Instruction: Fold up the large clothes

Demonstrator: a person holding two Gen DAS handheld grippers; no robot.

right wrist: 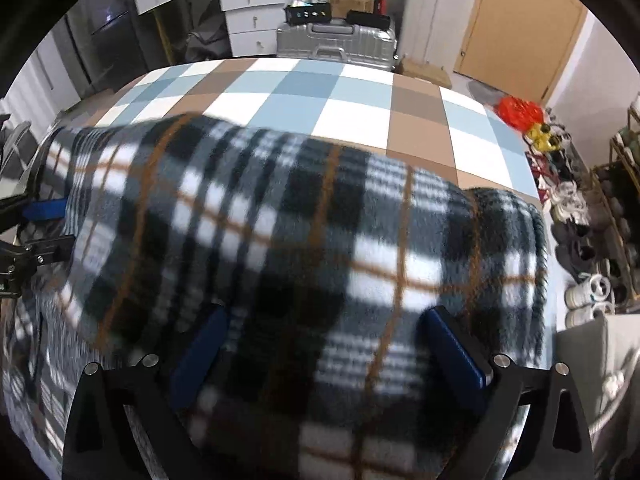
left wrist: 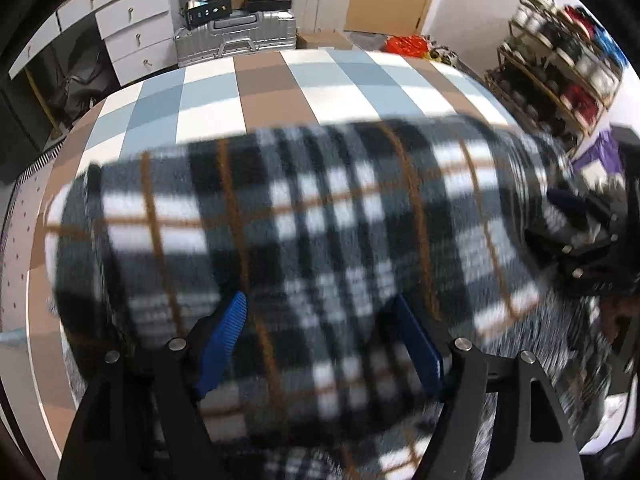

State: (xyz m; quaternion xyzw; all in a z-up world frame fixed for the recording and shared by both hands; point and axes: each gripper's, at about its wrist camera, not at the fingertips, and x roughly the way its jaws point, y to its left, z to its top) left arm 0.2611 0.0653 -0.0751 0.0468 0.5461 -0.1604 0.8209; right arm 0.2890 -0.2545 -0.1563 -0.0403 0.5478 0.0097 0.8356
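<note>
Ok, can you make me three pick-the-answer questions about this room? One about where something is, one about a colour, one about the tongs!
1. Where is the plaid blanket?
A on the checked cover
B inside the suitcase
C on the shoe rack

2. What colour are the thin lines on the blanket?
A pink
B orange-brown
C green

3. How are the right tongs?
A shut tight
B out of sight
C open

Answers: 1 A, the blanket lies spread over the squares. 2 B, the thin stripes cross it. 3 C, the blue pads stand wide apart.

Each claw, left claw point(left wrist: 320, 344) and right claw point(right wrist: 328, 350), has 2 ribbed blue pads point(left wrist: 222, 340) on black angular arms with silver round screws point(left wrist: 177, 344).
</note>
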